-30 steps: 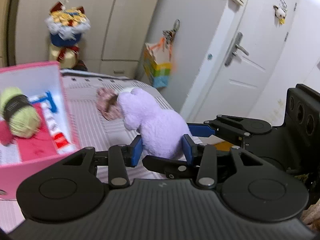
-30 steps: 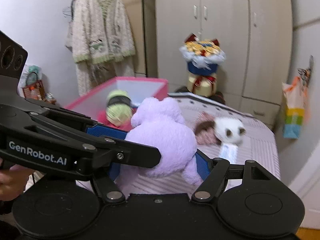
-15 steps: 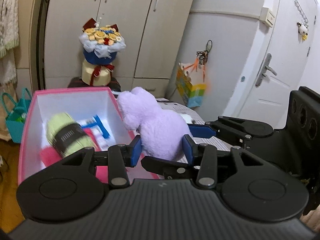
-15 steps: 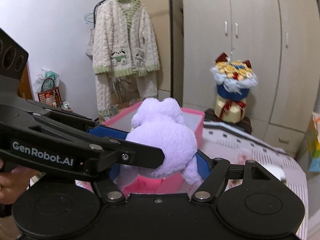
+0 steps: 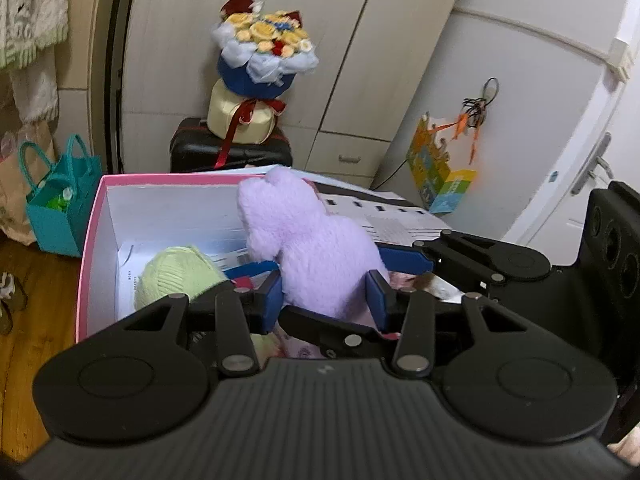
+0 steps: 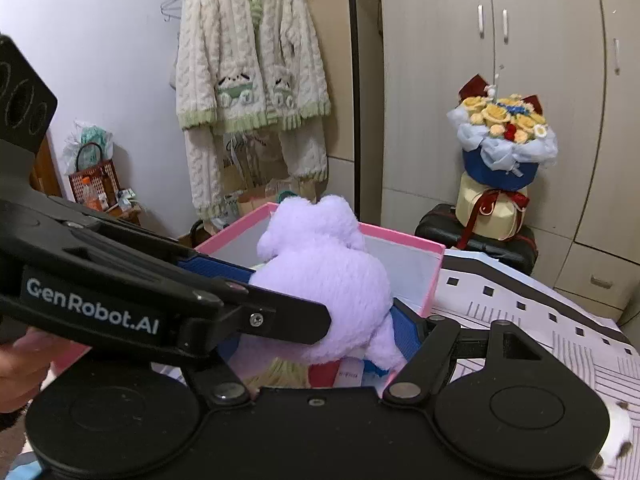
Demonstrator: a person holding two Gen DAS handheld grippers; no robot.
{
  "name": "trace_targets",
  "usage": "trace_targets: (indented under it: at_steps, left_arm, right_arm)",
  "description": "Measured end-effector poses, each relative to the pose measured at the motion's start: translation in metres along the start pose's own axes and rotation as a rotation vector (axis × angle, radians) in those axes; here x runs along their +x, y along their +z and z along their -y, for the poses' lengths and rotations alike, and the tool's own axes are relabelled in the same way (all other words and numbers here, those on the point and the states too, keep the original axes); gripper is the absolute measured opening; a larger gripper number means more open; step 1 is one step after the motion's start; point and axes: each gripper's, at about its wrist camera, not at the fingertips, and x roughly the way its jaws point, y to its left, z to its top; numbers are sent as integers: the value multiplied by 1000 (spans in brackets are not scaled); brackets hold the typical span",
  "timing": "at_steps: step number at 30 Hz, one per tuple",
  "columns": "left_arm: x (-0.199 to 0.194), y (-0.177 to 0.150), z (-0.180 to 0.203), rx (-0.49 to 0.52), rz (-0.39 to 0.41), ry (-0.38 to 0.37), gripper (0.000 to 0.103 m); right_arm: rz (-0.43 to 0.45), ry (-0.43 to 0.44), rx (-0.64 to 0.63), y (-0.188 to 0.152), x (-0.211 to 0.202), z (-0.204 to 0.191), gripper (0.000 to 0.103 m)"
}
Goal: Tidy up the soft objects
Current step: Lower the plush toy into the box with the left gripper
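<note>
A purple plush toy hangs above the open pink box, held from both sides. My left gripper is shut on its lower body, blue pads pressed into the fur. My right gripper is shut on the same purple plush toy; the left gripper's arm crosses in front and hides its left finger. Inside the box lie a green yarn ball, papers and a blue item. A white plush with brown spots lies on the striped bed cover.
A flower bouquet stands on a black suitcase before the wardrobe. A teal bag sits on the wooden floor left of the box. A knitted cardigan hangs on the wall. A hand shows at the left.
Both grippers have carried the purple plush toy leftward, off the striped bed cover and over the pink box. The grip on it has stayed the same.
</note>
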Motion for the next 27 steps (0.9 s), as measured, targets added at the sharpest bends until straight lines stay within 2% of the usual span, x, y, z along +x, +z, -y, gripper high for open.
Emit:
trace_targets:
  at_steps: [5,12,13,16,19,22,25,27]
  left_arm:
    - [16,5,-18,-37,-58,-15,42]
    - [28,6,-21,-32,-77,-11,44]
    - [29,6,-22,-33,-78,-5,47]
    - [28,4,-24,-38,-72,18,50]
    - [20,0,-22,-22,-52,13,52]
    - [-1,-7,-16,2,0,-5,54]
    - [-27,-13,-1,65,49,15,55]
    - [-41,-16,8,92,54,23,55]
  right_arm:
    - [-40,16,-24,3,19,5,77]
    - [-43,-62,-170,2,30,-5,78]
    - [-48,-68,-186,3,31,-5,78]
    - [-52,-83,-238,0,31,-11,85]
    - [-38,-87,-261,-2,24,-17,85]
    - [-16,-81,-254,-6,6,-18,85]
    - [3,-48,-205,-7,-17,-13,85]
    - [11,-11,-162,-8,-35,-6,85]
